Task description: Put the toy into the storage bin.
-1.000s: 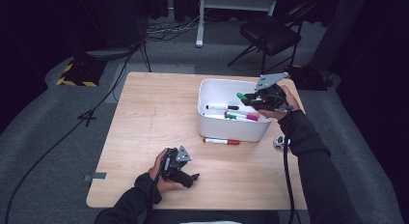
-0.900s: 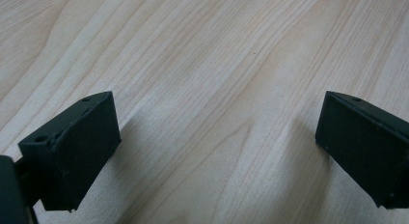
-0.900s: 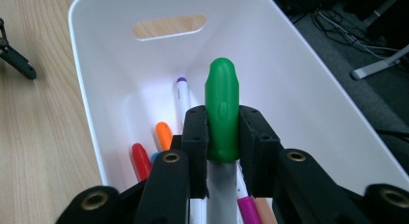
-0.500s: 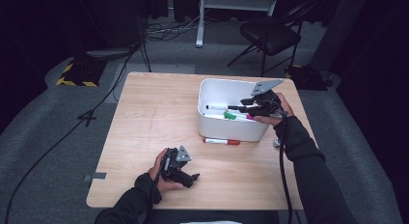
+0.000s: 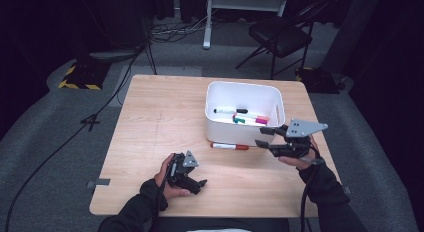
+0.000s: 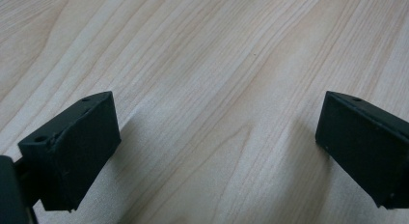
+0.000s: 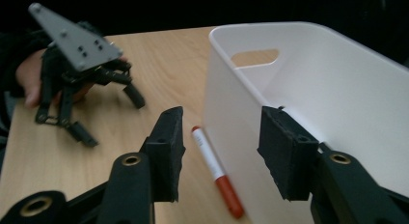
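A white bin (image 5: 216, 123) stands on the wooden table (image 5: 150, 122) and holds black, green and pink markers (image 5: 245, 118). A red-capped marker (image 5: 229, 146) lies on the table against the bin's near wall. My right gripper (image 5: 262, 137) hovers at the bin's near right corner, pointing left along that wall. Its jaws have just been opening and grip nothing. In the right gripper view the red marker (image 7: 214, 172) lies on the table beyond the right gripper (image 7: 224, 125), next to the bin (image 7: 308, 84). My left gripper (image 5: 199, 183) rests on the table, open and empty.
The left gripper view looks at bare wood between the wide-apart jaws of the left gripper (image 6: 217, 151). The left gripper (image 7: 82, 84) sits farther off across the table in the right gripper view. A black chair (image 5: 280, 34) and cables lie on the floor beyond the table.
My right gripper has come back from above the bin and sunk to its near right corner, with the jaws now apart. The left hand has stayed put.
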Demonstrator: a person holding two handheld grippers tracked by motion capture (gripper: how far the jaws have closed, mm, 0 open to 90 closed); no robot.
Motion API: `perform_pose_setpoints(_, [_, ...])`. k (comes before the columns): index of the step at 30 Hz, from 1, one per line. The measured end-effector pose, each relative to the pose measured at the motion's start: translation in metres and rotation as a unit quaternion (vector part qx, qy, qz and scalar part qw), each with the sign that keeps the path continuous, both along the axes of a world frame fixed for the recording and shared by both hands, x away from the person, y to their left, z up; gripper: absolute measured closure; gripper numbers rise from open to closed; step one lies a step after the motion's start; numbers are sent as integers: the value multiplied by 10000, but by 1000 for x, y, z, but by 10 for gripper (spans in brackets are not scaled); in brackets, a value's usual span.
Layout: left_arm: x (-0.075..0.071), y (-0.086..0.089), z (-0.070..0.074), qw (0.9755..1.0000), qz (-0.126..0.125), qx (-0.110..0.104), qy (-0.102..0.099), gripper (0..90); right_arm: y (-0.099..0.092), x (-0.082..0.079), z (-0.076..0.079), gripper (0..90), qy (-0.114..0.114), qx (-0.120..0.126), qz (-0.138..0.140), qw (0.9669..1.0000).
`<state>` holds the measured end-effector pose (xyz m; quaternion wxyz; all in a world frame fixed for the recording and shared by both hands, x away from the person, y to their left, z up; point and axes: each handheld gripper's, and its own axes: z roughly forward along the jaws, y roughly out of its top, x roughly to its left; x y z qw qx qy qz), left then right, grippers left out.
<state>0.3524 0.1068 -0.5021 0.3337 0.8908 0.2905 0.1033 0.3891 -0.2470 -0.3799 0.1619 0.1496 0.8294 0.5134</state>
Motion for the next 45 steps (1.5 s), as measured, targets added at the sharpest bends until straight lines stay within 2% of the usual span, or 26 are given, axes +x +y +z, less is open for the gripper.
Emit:
perform_pose_setpoints(1, [0,0,0,10000,13,1,18,19,0,-2,-6,491,31,-6,20,10000])
perform_pose_setpoints(4, [0,0,0,10000,1,5,51,19,6,-5,-37,450,171,-313,9,9994])
perform_pose_setpoints(6, [0,-1,0,10000,-8,-22,90,19,11,-1,-59,419,374,-518,-95,9979])
perform_pose_setpoints(8, [0,-1,0,10000,-21,-26,84,19,15,4,-77,414,466,-709,-201,9962])
perform_pose_setpoints(12, [0,-1,0,10000,-27,-27,85,18,22,16,-99,369,641,-848,-279,9939])
perform_pose_setpoints(15, [0,-1,0,10000,-26,-27,83,18,25,20,-104,360,640,-900,-331,9933])
perform_pose_setpoints(19, [0,-1,0,10000,-27,-27,84,18,26,28,-106,378,540,-813,-380,9945])
perform_pose_setpoints(22, [0,-1,0,10000,-30,-28,84,18,29,33,-109,404,600,-738,-221,9952])
perform_pose_setpoints(27, [0,-1,0,10000,-32,-27,83,18,38,38,-112,403,570,-968,-205,9935])
perform_pose_setpoints(32, [0,-1,0,10000,-32,-29,85,18,43,44,-114,389,588,-901,-169,9941])
perform_pose_setpoints(35, [0,-1,0,10000,-32,-29,84,18,46,45,-114,394,594,-974,-164,9933])
perform_pose_setpoints(38, [0,-1,0,10000,-32,-29,83,18,52,45,-113,391,535,-989,-109,9936])
perform_pose_setpoints(41, [0,-1,0,10000,-31,-31,83,19,56,45,-112,404,363,-1053,-32,9938])
perform_pose_setpoints(45, [0,-1,0,10000,-31,-32,84,18,61,46,-110,408,290,-1143,18,9930])
